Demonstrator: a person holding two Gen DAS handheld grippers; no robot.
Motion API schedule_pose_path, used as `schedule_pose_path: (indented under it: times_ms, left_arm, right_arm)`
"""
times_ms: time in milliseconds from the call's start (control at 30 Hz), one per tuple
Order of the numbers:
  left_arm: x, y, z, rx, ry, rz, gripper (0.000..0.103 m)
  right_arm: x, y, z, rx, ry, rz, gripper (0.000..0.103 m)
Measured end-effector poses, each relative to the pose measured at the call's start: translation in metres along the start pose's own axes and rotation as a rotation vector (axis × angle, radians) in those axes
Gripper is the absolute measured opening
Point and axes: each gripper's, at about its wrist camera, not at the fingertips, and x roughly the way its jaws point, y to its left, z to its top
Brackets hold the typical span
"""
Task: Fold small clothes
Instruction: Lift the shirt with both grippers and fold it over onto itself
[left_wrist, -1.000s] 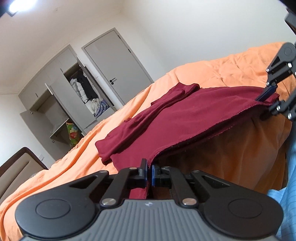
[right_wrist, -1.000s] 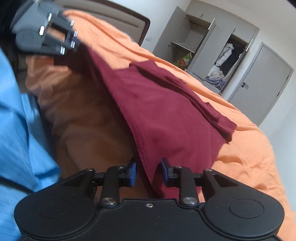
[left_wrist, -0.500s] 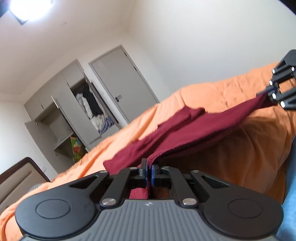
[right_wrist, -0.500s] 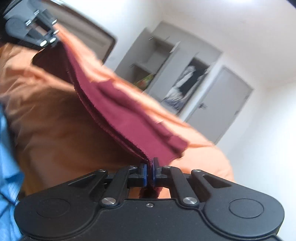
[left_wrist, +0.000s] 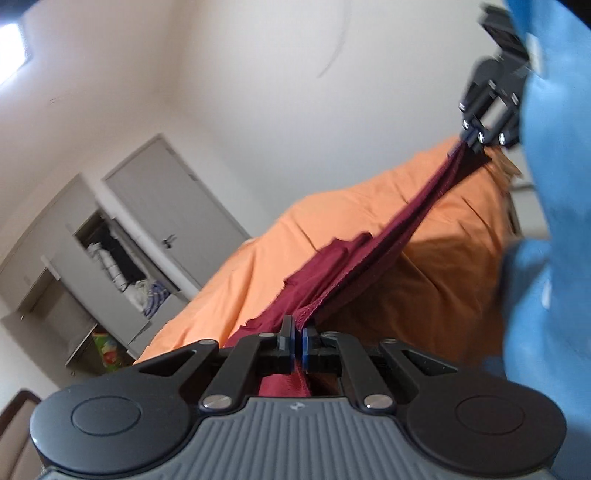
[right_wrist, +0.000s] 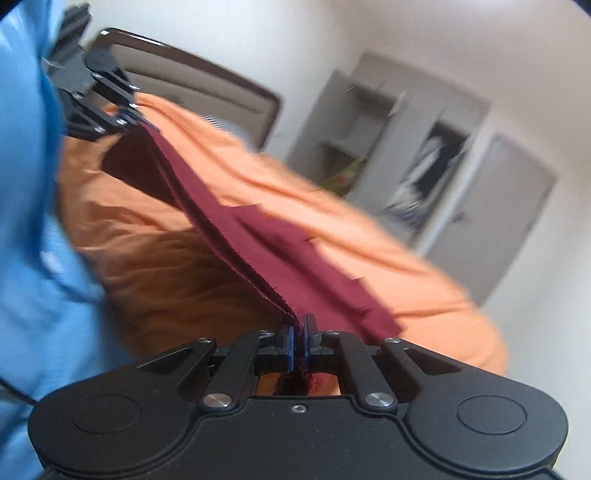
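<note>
A dark red garment (left_wrist: 354, 273) is stretched taut above the orange bedspread (left_wrist: 258, 273), its near hem lifted and its far part trailing on the bed. My left gripper (left_wrist: 297, 332) is shut on one corner of the hem. My right gripper (right_wrist: 298, 332) is shut on the other corner of the same garment (right_wrist: 258, 254). In the left wrist view the right gripper (left_wrist: 474, 142) shows at the upper right with the cloth pinched in it. The left gripper (right_wrist: 127, 118) appears at the upper left of the right wrist view, also pinching cloth.
A person's blue sleeve (left_wrist: 546, 221) fills the right edge of the left wrist view, and blue cloth (right_wrist: 26, 184) fills the left of the right wrist view. An open wardrobe (left_wrist: 110, 266) with clothes and a grey door (left_wrist: 177, 206) stand behind the bed. A brown headboard (right_wrist: 207, 85) is at the bed's end.
Both grippers have risen and tilted upward, lifting the garment's hem higher off the bed. A second ago the right gripper was open around the cloth; it has since shut on it.
</note>
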Motion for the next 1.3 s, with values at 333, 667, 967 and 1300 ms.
schedule_pose_path:
  times_ms: [333, 667, 967, 1300]
  left_arm:
    - [0.038, 0.034, -0.005, -0.135, 0.055, -0.058, 0.003]
    - [0.123, 0.131, 0.014, -0.021, 0.012, -0.145, 0.003]
    - [0.262, 0.193, -0.004, -0.092, 0.051, -0.229, 0.003]
    - [0.389, 0.238, -0.083, -0.488, 0.266, -0.366, 0.014]
  right_arm:
    - [0.032, -0.016, 0.007, 0.004, -0.023, 0.012, 0.004]
    - [0.115, -0.110, 0.048, 0.019, -0.079, -0.058, 0.005]
    - [0.252, -0.188, 0.062, 0.042, 0.065, -0.019, 0.005]
    - [0.397, -0.221, 0.035, 0.172, 0.276, 0.056, 0.016]
